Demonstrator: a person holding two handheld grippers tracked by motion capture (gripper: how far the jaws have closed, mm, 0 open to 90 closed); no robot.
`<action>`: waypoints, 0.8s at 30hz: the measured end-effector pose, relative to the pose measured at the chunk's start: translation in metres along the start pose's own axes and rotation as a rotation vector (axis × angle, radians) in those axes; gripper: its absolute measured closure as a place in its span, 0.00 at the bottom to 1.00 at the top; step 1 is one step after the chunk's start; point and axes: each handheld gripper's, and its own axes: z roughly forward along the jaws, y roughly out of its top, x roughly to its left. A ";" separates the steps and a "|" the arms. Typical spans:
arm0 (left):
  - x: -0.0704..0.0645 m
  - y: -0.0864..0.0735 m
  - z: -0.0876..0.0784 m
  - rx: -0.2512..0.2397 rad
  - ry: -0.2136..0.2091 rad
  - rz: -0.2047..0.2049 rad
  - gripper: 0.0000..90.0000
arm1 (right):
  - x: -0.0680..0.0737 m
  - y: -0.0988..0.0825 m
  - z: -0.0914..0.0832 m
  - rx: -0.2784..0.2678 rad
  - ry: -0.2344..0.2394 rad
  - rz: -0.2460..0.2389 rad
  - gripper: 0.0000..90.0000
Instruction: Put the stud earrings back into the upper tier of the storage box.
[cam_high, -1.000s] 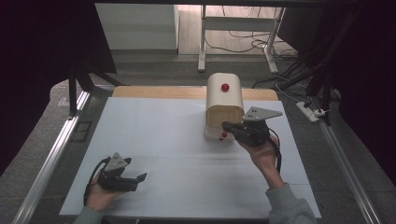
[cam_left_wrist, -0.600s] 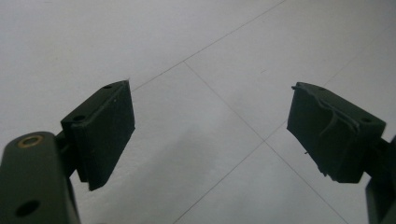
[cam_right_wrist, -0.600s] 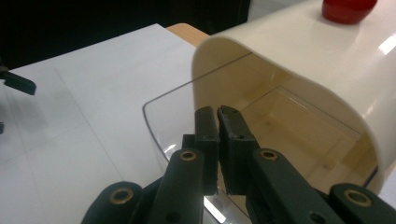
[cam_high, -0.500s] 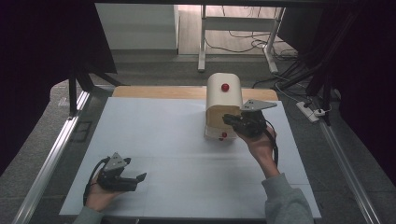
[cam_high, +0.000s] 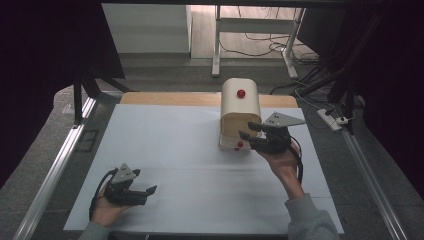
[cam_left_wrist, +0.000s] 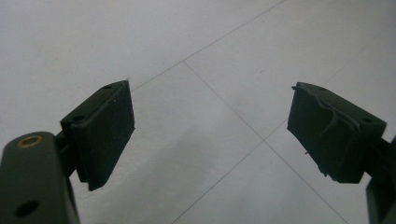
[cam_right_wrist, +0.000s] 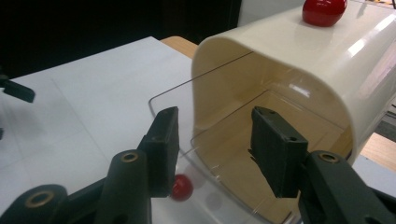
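A cream box (cam_high: 239, 107) with a rounded top and a red knob (cam_high: 241, 93) stands at the back right of the white table (cam_high: 175, 150), its open front toward me. Its clear door (cam_right_wrist: 205, 186) lies flat in front, with a small red knob (cam_high: 240, 145) on it. My right gripper (cam_high: 248, 130) hovers at the opening. Its jaws have just been opening, and nothing is pressed between them (cam_right_wrist: 217, 149); the door's knob (cam_right_wrist: 181, 186) sits just beside the left jaw. My left gripper (cam_high: 149, 193) rests open near the front left, with bare table between its jaws (cam_left_wrist: 210, 135).
A wooden strip (cam_high: 165, 98) runs along the table's back edge behind the box. Metal rails (cam_high: 55, 165) border both sides of the table. Beyond it are a desk frame and cables on the floor (cam_high: 280, 45).
The right gripper's jaws have gone from shut to partly open, and that hand has shifted slightly toward the box's opening. The left hand and gripper have stayed put.
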 end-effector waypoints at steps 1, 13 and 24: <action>0.000 0.000 0.000 0.001 0.000 0.000 0.16 | 0.002 -0.002 -0.003 -0.007 0.004 0.000 0.56; -0.002 0.000 -0.001 -0.007 0.002 0.007 0.16 | 0.023 -0.047 -0.035 -0.006 0.049 -0.024 0.50; -0.002 0.000 -0.001 -0.011 0.000 0.006 0.16 | 0.011 -0.088 -0.047 0.093 0.013 0.013 0.46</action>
